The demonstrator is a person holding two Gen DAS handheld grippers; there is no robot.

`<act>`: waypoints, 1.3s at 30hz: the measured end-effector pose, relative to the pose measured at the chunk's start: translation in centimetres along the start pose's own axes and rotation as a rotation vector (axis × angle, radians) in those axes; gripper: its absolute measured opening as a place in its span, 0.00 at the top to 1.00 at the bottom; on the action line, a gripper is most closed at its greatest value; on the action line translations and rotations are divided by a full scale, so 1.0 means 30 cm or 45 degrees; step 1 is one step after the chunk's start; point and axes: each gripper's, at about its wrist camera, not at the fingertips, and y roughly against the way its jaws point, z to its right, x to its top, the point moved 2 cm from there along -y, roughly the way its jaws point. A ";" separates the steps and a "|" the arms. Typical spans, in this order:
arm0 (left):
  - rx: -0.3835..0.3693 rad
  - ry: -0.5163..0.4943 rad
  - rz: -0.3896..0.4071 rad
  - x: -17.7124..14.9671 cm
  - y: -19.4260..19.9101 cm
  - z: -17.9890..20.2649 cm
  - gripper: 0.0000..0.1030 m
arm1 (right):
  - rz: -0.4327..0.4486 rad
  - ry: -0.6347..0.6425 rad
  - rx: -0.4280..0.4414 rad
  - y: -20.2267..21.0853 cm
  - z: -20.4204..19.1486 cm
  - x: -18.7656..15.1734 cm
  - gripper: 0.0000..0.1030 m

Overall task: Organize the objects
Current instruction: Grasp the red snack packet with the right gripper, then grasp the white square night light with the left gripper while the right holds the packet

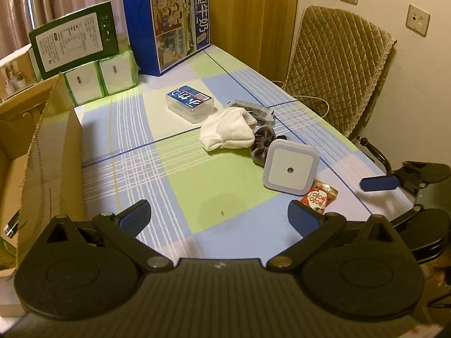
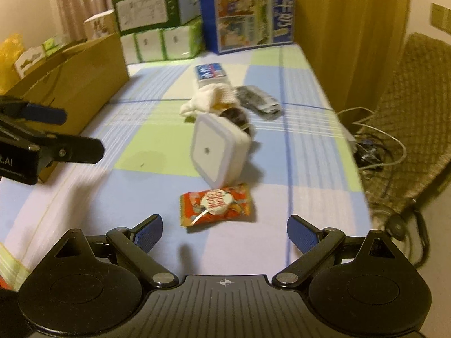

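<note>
Right gripper (image 2: 224, 232) gapes just short of snack packet (image 2: 216, 203).

In the right wrist view the dark scrunchie (image 2: 238, 117) at mid-frame is mostly hidden behind the white square night light (image 2: 217, 149), and the whole picture is smeared with blur, so print on the red snack packet (image 2: 215, 204) cannot be read. The cardboard box (image 1: 42, 152) is cut off by the left edge of the left wrist view. There the right hand-held gripper (image 1: 394, 191) shows only partly at the right edge.
</note>
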 end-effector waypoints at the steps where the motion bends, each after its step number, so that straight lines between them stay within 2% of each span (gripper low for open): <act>1: -0.002 0.002 -0.001 0.001 -0.008 -0.004 0.02 | -0.005 0.018 0.003 -0.015 -0.005 0.002 0.10; 8: -0.020 0.008 -0.022 0.000 -0.060 -0.015 0.02 | -0.036 0.052 0.006 -0.103 -0.004 0.019 0.11; 13: -0.029 0.020 -0.035 -0.006 -0.082 -0.019 0.02 | -0.023 0.091 0.004 -0.119 -0.011 0.021 0.19; 15: -0.035 0.018 -0.040 -0.011 -0.089 -0.016 0.02 | -0.010 0.092 0.002 -0.118 -0.009 0.024 0.27; 17: -0.037 0.014 -0.044 -0.012 -0.095 -0.010 0.02 | -0.001 0.087 -0.004 -0.115 -0.007 0.031 0.40; 18: -0.040 0.013 -0.045 -0.012 -0.097 -0.009 0.02 | -0.003 0.085 -0.006 -0.113 -0.006 0.033 0.42; 20: -0.046 0.016 -0.049 -0.012 -0.102 -0.005 0.02 | -0.001 0.082 -0.013 -0.105 -0.003 0.035 0.54; 26: -0.069 0.003 -0.054 -0.010 -0.119 0.017 0.02 | -0.005 0.065 -0.019 -0.085 0.008 0.030 0.58; 35: -0.138 -0.034 -0.043 0.007 -0.168 0.065 0.02 | 0.018 -0.011 -0.101 -0.043 0.077 0.021 0.58; 39: -0.175 -0.063 -0.025 0.020 -0.200 0.102 0.09 | 0.024 -0.050 -0.133 -0.027 0.121 0.017 0.58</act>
